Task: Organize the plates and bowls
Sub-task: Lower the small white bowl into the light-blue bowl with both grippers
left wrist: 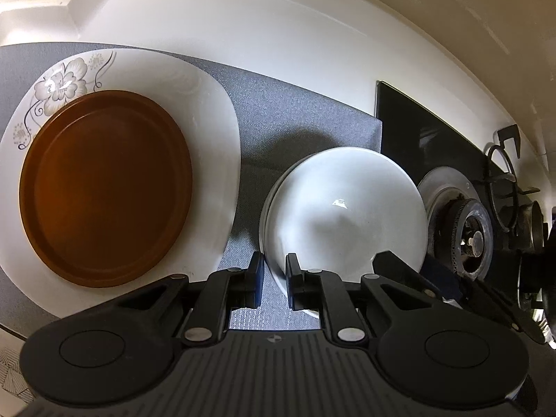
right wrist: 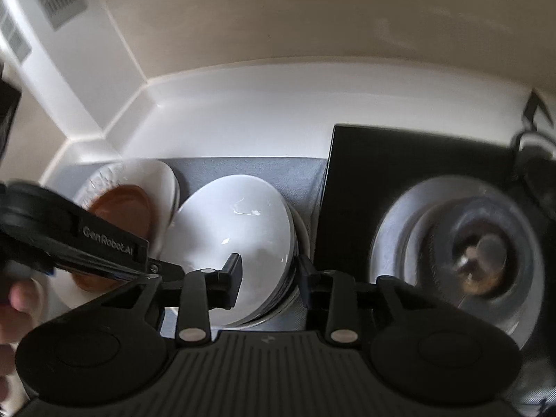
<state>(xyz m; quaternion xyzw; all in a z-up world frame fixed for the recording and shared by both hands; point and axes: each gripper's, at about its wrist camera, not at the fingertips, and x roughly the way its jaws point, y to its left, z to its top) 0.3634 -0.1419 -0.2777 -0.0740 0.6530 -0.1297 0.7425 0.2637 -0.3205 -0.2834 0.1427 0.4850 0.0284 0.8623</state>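
Note:
A brown plate [left wrist: 104,187] lies on a large white floral plate [left wrist: 212,104] at the left of a grey mat [left wrist: 295,111]. A stack of white bowls [left wrist: 347,208] sits on the mat to the right. My left gripper [left wrist: 274,278] is open, its fingers straddling the stack's near-left rim. In the right wrist view the bowl stack [right wrist: 236,229] sits between my right gripper's [right wrist: 269,278] open fingers, which straddle its right rim. The brown plate [right wrist: 121,208] and white plate [right wrist: 156,177] lie left of the stack. The left gripper's body [right wrist: 87,243] shows at the left.
A black gas hob [left wrist: 434,139] with a burner [left wrist: 465,229] and pan supports lies right of the mat; the burner [right wrist: 469,253] fills the right of the right wrist view. A white backsplash and corner wall [right wrist: 243,111] stand behind.

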